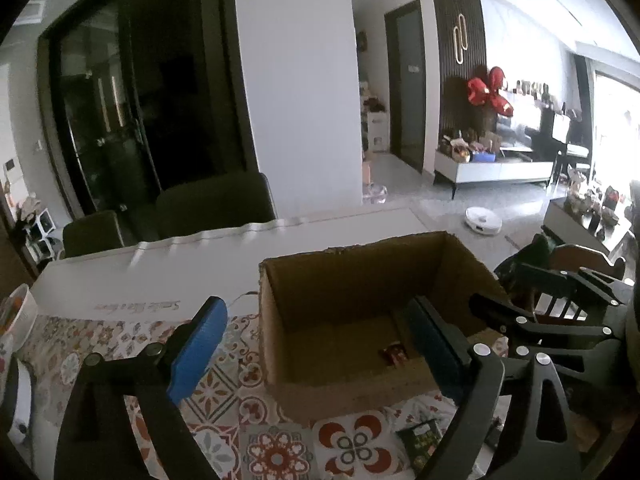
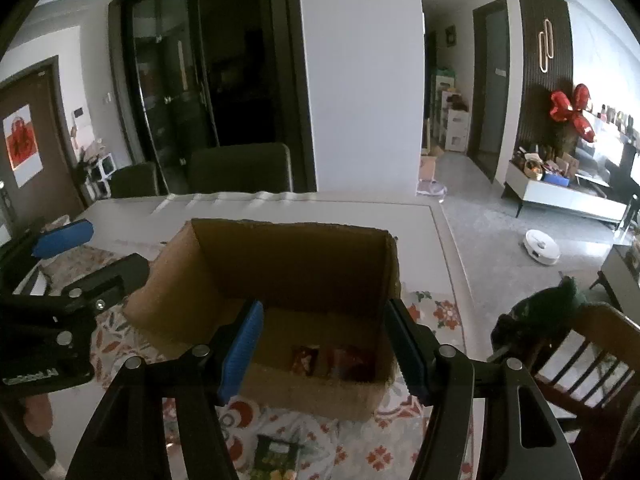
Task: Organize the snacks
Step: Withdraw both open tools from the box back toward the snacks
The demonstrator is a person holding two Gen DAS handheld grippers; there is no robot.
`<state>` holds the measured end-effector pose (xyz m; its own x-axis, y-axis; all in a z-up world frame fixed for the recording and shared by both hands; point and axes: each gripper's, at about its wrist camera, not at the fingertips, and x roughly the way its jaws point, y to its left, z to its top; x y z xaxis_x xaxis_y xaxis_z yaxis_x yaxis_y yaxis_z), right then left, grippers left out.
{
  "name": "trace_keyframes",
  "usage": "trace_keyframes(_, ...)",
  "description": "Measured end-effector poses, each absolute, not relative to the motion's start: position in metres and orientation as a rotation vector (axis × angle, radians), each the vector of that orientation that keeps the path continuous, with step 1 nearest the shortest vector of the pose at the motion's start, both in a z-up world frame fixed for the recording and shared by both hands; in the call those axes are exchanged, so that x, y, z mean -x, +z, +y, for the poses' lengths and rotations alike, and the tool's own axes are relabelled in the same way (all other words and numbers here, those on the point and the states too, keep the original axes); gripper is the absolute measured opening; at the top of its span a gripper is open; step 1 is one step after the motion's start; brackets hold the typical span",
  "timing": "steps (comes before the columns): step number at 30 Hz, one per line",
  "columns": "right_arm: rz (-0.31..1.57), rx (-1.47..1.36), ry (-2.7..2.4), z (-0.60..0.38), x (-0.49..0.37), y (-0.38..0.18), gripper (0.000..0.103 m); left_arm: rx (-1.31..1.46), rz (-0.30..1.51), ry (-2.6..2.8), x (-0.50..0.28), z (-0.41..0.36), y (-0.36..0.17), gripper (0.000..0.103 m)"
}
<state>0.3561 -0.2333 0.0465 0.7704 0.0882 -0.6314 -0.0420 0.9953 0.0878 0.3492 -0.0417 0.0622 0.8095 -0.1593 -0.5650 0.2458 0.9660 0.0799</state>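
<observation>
The left hand-held gripper fills the lower part of the left wrist view, tilted downward, its blue-padded fingers spread wide with nothing between them; one finger is outside the cardboard box, the other over its interior. The right hand-held gripper is likewise tilted downward over the near wall of the same box, jaws released and empty.

The box stands upright and open-topped on the surface, resting on a patterned cloth printed with red floral tiles. Inside, on the box floor, lie red-wrapped snack packets; their print is too dark to read. A dark green snack packet lies on the cloth just outside the near wall of the box.

Dark chairs stand at the far edge of the surface, a wooden chair to the right. A white robot vacuum sits on the floor beyond.
</observation>
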Motion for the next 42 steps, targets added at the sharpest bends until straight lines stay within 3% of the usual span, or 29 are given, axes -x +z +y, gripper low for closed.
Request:
trace_keyframes(4,0.664,-0.072,0.074,-0.229,-0.337,0.054,0.064,-0.144,0.553,-0.201,-0.324,-0.033,0.068,0.1)
trace_keyframes(23,0.637,-0.062,0.161,-0.195,-0.261,0.052,0.064,-0.178,0.509,-0.162,-0.236,0.0,0.06,0.102)
trace_keyframes(42,0.785,0.039,0.259,-0.152,-0.235,-0.002,0.064,-0.143,0.7,-0.157,-0.215,0.028,-0.008,0.102)
